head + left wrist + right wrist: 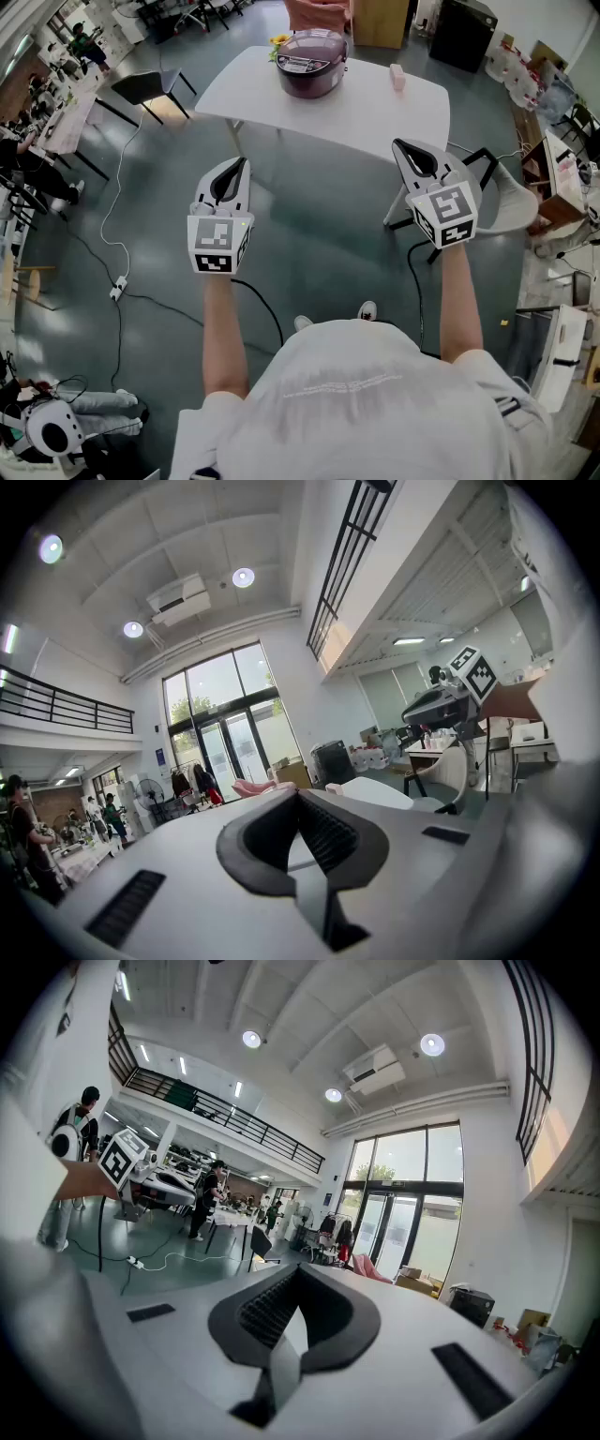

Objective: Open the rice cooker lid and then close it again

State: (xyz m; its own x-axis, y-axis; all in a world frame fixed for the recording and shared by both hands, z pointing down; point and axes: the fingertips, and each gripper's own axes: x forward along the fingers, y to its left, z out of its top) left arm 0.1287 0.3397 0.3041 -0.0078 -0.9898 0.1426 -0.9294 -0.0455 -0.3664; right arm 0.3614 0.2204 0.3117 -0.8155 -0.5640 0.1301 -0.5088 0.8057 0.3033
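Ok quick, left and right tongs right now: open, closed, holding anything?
Left tongs: closed, nothing held.
Right tongs: closed, nothing held.

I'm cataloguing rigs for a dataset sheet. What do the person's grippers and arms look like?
Both the left gripper and right gripper are white rounded shells tapering to a point, with black ribbed pads lining the jaws. Each carries a white cube with black square markers at its rear. The person wears a white short-sleeved T-shirt; forearms are bare.
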